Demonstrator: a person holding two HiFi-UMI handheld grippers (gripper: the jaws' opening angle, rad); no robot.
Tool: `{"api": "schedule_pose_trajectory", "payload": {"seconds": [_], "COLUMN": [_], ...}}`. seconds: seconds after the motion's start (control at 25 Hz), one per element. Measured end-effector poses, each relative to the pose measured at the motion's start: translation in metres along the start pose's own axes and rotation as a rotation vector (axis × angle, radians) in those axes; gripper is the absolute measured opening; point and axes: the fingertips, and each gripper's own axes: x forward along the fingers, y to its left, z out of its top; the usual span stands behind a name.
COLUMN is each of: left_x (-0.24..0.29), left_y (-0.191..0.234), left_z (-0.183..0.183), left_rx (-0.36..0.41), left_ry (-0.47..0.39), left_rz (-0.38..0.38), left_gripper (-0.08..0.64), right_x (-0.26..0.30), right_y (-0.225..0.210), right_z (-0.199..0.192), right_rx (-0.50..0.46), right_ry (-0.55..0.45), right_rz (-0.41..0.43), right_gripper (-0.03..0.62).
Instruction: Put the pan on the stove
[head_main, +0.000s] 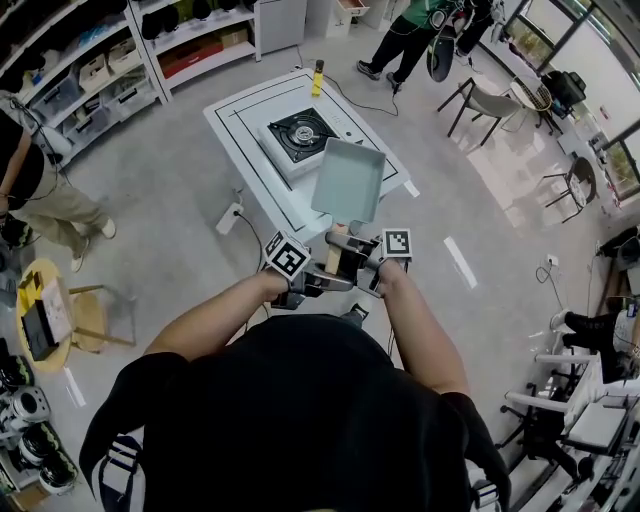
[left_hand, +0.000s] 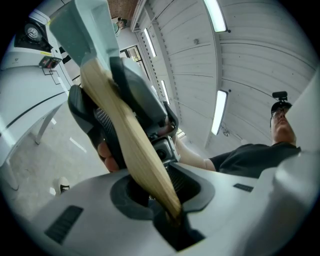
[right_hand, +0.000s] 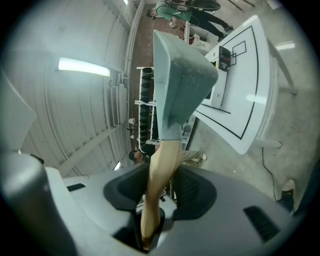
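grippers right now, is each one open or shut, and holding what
Left gripper: shut on the wooden handle of the pan.
Right gripper: shut on the same wooden handle, nearer the pan.

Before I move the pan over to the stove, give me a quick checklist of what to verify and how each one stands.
1. Left gripper shut on the pan's wooden handle: ok.
2. Right gripper shut on the same handle: ok.
3. Stove grate bare, nothing on it: ok.
4. Pan set on the stove: not ok, it is held in the air short of it.
5. Bottle at the far edge of the table stands apart from the stove: ok.
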Motion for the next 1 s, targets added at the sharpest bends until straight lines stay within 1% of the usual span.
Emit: {"api": "schedule_pose_trajectory", "payload": {"seconds": [0.16, 0.24, 0.44, 0.6, 0.8, 1.0], "left_x": [0.009, 0.013, 0.023, 0.038, 0.053, 0.068], "left_y": [-0.006, -0.004, 0.016, 0.018, 0.039, 0.060], "left_z": [0.013, 0.018, 0.031, 0.047, 0.065, 0.079], "left_rx": [-0.005, -0.005, -0.005, -0.019, -0.028, -0.043], "left_ry": [-0.011, -0.017, -0.029, -0.046, -0.070, -0.088], "left_rz": [-0.021, -0.019, 0.015, 0.011, 0.028, 0.040], "left_gripper": [0.095, 0.095, 0.095, 0.094, 0.094, 0.091], "right_x": [-0.007, -0.009, -0.021, -0.034, -0.049, -0.064], "right_y": [-0.003, -0.004, -0.006, -0.010, -0.020, -0.031], "right_z": [0.011, 0.016, 0.032, 0.047, 0.068, 0.086], "right_rx": [-0.007, -0.012, -0.015, -0.008, -0.018, 0.011], "right_ry": [0.012, 0.018, 0.033, 0.049, 0.076, 0.097], "right_rz": [0.008, 0.017, 0.037, 0.045, 0.045, 0.051], "right_gripper": [0.141, 0.141, 0.143, 0.143, 0.143, 0.143]}}
